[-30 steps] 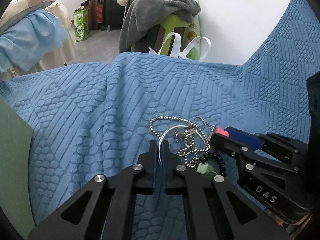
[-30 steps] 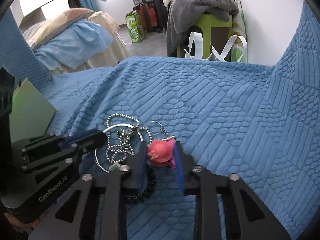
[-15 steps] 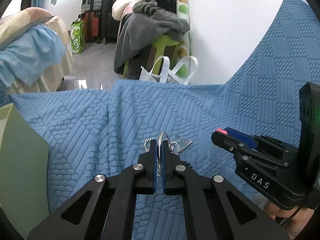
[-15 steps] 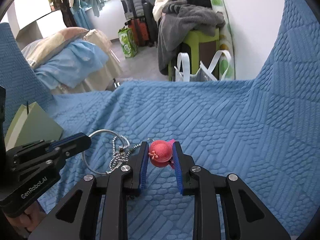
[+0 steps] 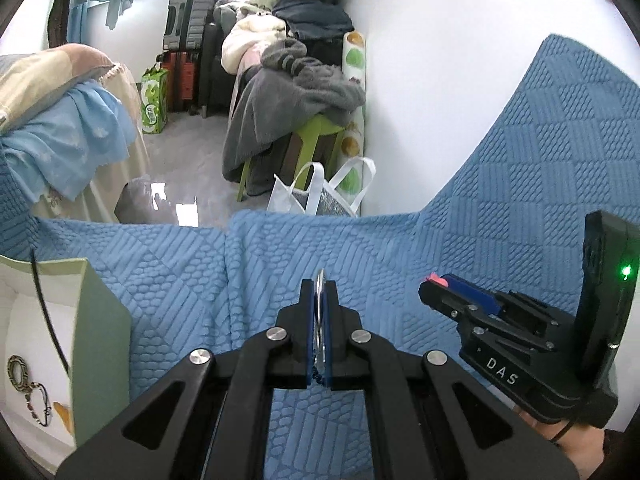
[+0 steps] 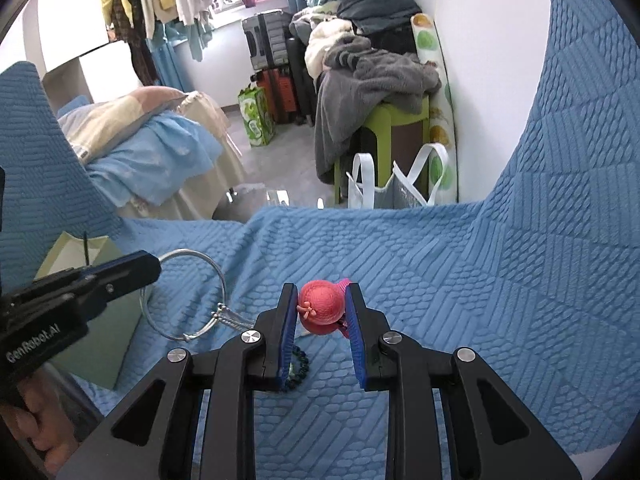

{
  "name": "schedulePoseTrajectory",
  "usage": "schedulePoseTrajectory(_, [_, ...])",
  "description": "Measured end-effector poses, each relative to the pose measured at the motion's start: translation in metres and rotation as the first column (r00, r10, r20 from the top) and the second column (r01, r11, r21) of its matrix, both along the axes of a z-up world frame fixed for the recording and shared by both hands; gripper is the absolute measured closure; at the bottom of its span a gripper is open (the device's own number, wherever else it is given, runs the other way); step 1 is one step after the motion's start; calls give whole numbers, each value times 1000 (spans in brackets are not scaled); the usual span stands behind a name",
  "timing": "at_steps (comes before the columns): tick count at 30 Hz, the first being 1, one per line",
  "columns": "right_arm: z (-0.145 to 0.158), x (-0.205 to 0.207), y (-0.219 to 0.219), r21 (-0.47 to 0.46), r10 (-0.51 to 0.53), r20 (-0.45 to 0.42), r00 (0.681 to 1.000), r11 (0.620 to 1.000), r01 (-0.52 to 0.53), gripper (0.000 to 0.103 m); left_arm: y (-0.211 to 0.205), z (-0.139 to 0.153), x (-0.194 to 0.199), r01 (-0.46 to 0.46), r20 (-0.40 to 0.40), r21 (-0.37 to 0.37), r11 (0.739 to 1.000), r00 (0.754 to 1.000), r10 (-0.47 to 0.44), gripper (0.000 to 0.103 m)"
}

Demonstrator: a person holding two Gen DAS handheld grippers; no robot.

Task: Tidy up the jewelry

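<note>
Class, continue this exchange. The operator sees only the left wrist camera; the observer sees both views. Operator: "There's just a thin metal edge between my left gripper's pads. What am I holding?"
Observer: In the right wrist view it is a whole silver wire bangle with a twisted closure. The left gripper pinches it at its rim.
Operator: Of the right gripper I see only a pink tip. What is that?
Observer: The right gripper is shut on a round coral-pink knitted charm shaped like a hat.
Operator: Does anything hang from it?
Observer: A dark green bead bracelet dangles just below the charm. I cannot tell how it is attached.
</note>
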State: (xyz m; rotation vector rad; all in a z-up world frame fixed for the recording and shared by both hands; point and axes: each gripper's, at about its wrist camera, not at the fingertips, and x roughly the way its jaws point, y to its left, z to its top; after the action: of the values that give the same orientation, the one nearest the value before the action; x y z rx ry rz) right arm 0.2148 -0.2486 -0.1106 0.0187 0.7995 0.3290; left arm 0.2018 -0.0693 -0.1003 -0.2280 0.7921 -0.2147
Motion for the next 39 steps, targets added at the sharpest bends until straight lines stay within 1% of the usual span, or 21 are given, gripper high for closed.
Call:
schedulePoseTrajectory(3, [11,-6,1,8,-4,21,1000,1000,4,81,4,17,-6,5,23,-4,1000,1000,-5,100])
schedulePoseTrajectory(7, [20,-11,3,25,3,27,1000,1000,-4,81,11,38,-15,14,59,-14,1000,998,-13,100])
schedulePoseTrajectory(12, [31,-16,10,25,11,42,999,1000,-12,81,16,55,-23,16,80,-10,1000,997,-15,100])
schedulePoseTrajectory(16, [30,-16,17,21,21,34,999,1000,-22,81,22,61,-29,16,91,-14,1000,996,-14,100])
schedulePoseTrajectory(18, [19,-11,25,-7,31,-2,1000,999,-31,81,25,62,-31,13,90,-20,1000,996,-11,100])
schedulePoseTrajectory(21, [-5,-2,35,-13,48,-75,996,999,-49,81,28,61,-34,12,80,-19,1000,997,-11,100])
schedulePoseTrajectory(24, [-36,8,41,-30,48,-155,987,998,-53,81,33,58,-36,10,72,-25,1000,997,-8,100])
schedulePoseTrajectory(26, [-56,15,42,-29,43,-222,974,998,-51,81,35,57,-36,9,65,-21,1000,998,-7,100])
schedulePoseTrajectory(28, [-67,18,42,-19,50,-243,969,998,-56,81,36,54,-36,11,56,-18,1000,998,-10,100])
schedulePoseTrajectory(30, [-79,19,42,-36,49,-272,961,997,-61,81,37,51,-35,9,52,-16,1000,999,-9,100])
schedulePoseTrajectory(33, [-93,20,39,-33,46,-310,950,998,-60,81,38,46,-33,8,37,-15,1000,999,-7,100])
schedulePoseTrajectory(36, [-94,17,38,-40,55,-309,950,997,-70,80,38,42,-32,7,25,-14,1000,1000,-7,100])
schedulePoseTrajectory(39, [-88,16,39,-37,64,-297,953,996,-78,80,38,39,-31,5,15,-14,1000,1000,-5,100])
